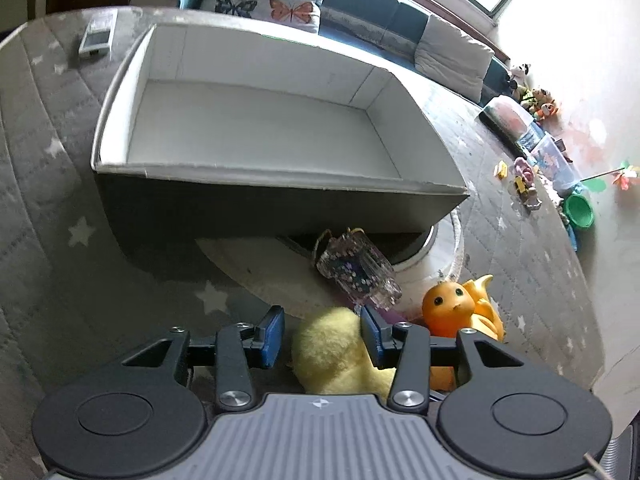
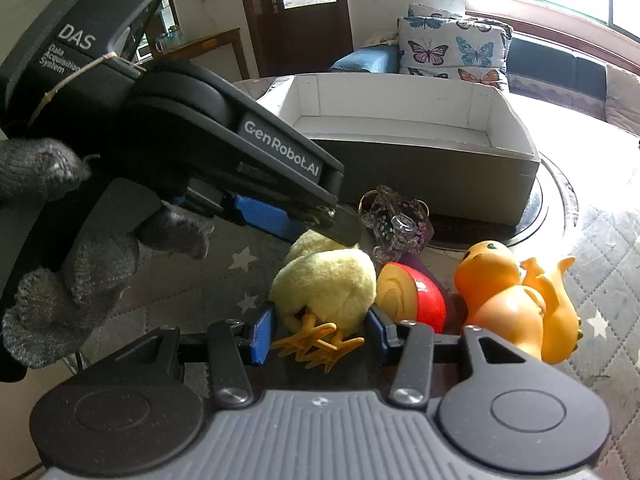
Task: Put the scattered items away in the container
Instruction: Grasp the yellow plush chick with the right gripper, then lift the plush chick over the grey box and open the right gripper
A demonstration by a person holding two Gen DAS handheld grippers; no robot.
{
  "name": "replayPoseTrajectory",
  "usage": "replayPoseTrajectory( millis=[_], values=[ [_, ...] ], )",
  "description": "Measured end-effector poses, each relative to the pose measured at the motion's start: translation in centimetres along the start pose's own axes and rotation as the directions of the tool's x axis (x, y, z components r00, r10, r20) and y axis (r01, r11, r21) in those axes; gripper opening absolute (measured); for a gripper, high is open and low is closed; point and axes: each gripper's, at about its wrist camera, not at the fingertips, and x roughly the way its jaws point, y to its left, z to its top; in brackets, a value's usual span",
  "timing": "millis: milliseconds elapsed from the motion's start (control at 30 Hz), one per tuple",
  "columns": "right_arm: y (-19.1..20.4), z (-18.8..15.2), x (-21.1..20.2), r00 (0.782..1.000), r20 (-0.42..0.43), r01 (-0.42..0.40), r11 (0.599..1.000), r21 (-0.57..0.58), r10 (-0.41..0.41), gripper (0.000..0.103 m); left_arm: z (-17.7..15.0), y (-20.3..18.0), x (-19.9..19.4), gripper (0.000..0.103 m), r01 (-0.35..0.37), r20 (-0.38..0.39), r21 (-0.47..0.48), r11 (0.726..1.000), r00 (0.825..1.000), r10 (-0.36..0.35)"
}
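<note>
both grippers, left gripper [image 1: 322, 334] and right gripper [image 2: 320, 330], are spread around the yellow plush chick [image 2: 326, 280]. the cardboard box [image 1: 256, 136] is seen empty. the chick should be pinched by one gripper only, mid-body.

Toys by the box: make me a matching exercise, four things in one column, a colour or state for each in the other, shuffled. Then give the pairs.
Things:
1. plush chick
2. plastic squirrel toy
3. box
4. glass bag trinket

Descriptions:
A. orange, lying beside the half apple
B. clear, with small flower specks
C. pale yellow, between the fingers of both claws, left claw and right claw
D. white inside, nothing in it

Pairs: 1-C, 2-A, 3-D, 4-B
</note>
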Motion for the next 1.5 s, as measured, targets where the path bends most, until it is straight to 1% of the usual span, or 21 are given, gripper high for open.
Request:
replayPoseTrajectory(
  millis=[33,100,233,533,733,867,933,1100,1200,1300,1500],
  values=[
    [0.0,0.0,-0.1,1.000,0.002,-0.008,1.000,0.001,0.008,0.047,-0.1,-0.1,0.0,0.042,-0.004,-0.008,0.004,1.000,1.000,0.004],
    [0.3,0.1,-0.3,1.000,0.007,-0.018,1.000,-0.004,0.018,0.046,-0.3,-0.3,0.0,0.042,-0.010,-0.021,0.007,1.000,1.000,0.010],
    [0.6,0.3,-0.6,1.000,0.016,-0.021,1.000,-0.014,0.021,0.046,-0.3,-0.3,-0.6,0.042,-0.015,-0.008,-0.002,1.000,1.000,0.015],
    [0.5,2.0,-2.5,0.996,0.086,-0.033,0.999,-0.036,0.036,0.046,0.7,-2.0,-3.4,0.041,-0.042,0.083,0.052,0.998,0.996,0.037],
    [-0.7,5.3,-3.3,0.985,0.170,-0.021,0.998,-0.063,0.031,0.046,4.2,-4.1,-4.8,0.041,-0.062,0.164,0.106,0.992,0.985,0.044],
    [-2.2,8.3,-3.0,0.974,0.224,0.002,0.998,-0.069,0.013,0.046,7.3,-5.0,-3.4,0.041,-0.068,0.188,0.120,0.991,0.981,0.044],
    [-3.0,9.8,-2.4,0.971,0.238,0.014,0.998,-0.065,0.002,0.046,8.9,-5.4,-2.7,0.041,-0.071,0.200,0.126,0.989,0.979,0.044],
    [-5.7,13.1,0.1,0.973,0.229,0.029,0.998,-0.047,-0.017,0.046,12.9,-6.4,-0.9,0.041,-0.079,0.229,0.143,0.987,0.972,0.044],
    [-6.9,14.1,2.1,0.978,0.205,0.035,0.999,-0.031,-0.028,0.046,14.5,-6.6,1.1,0.041,-0.086,0.221,0.147,0.985,0.974,0.052],
    [-7.9,14.6,4.1,0.984,0.171,0.045,0.999,-0.014,-0.042,0.046,15.5,-6.7,3.3,0.041,-0.095,0.202,0.154,0.984,0.977,0.063],
    [-9.5,14.4,7.4,0.993,0.104,0.059,0.998,0.009,-0.059,0.046,16.5,-6.0,6.6,0.041,-0.082,0.150,0.135,0.987,0.987,0.062]
  ],
)
